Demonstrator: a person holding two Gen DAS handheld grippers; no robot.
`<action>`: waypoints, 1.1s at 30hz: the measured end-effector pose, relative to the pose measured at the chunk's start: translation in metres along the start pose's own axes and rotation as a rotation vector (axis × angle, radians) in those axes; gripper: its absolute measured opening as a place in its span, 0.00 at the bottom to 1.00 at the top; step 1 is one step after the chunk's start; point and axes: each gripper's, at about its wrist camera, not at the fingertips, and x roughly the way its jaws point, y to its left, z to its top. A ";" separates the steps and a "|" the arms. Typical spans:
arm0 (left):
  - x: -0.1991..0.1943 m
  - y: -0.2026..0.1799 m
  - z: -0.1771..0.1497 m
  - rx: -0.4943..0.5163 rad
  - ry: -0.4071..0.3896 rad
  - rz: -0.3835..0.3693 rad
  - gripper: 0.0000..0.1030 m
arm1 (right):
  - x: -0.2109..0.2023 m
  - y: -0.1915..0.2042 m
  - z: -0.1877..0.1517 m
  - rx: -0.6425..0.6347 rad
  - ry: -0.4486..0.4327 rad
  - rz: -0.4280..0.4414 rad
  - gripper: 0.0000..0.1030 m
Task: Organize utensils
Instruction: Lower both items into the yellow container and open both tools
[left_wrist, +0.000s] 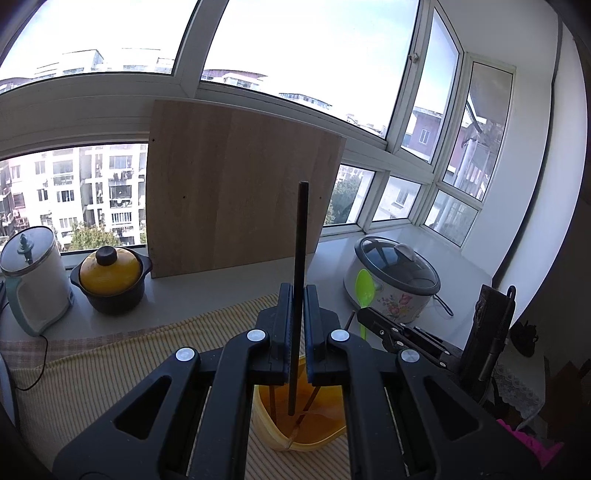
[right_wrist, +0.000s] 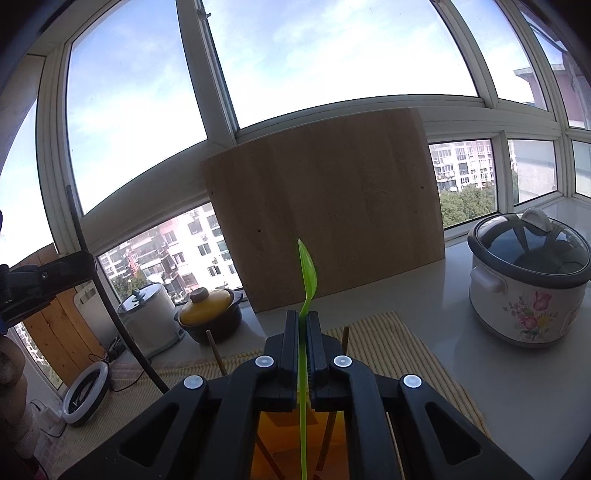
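Observation:
My left gripper (left_wrist: 298, 295) is shut on a black chopstick (left_wrist: 300, 236) that stands upright, its lower end reaching down into the orange utensil holder (left_wrist: 325, 413) below the jaws. Brown chopsticks (left_wrist: 272, 400) lean inside that holder. My right gripper (right_wrist: 303, 317) is shut on a green plastic spoon (right_wrist: 307, 273), bowl end up, its handle hanging over the orange holder (right_wrist: 273, 443). In the left wrist view the right gripper (left_wrist: 373, 317) and the green spoon (left_wrist: 365, 286) show at the right. In the right wrist view the left gripper (right_wrist: 85, 266) and the black chopstick (right_wrist: 107, 306) show at the left.
A striped yellow mat (left_wrist: 110, 369) covers the counter. A wooden board (left_wrist: 236, 192) leans against the window. A white kettle (left_wrist: 31, 277), a yellow-lidded black pot (left_wrist: 110, 280) and a floral rice cooker (left_wrist: 395, 284) stand along the sill. A ring light (right_wrist: 86, 391) lies low left.

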 end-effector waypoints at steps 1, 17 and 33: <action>0.002 -0.001 -0.001 0.000 0.004 -0.004 0.03 | 0.002 -0.001 -0.001 -0.001 0.004 -0.003 0.01; 0.040 -0.026 -0.025 0.062 0.131 -0.041 0.03 | 0.002 -0.007 -0.025 -0.011 0.062 0.023 0.01; 0.048 -0.018 -0.042 0.046 0.196 -0.032 0.03 | -0.024 -0.006 -0.046 -0.004 0.088 0.058 0.04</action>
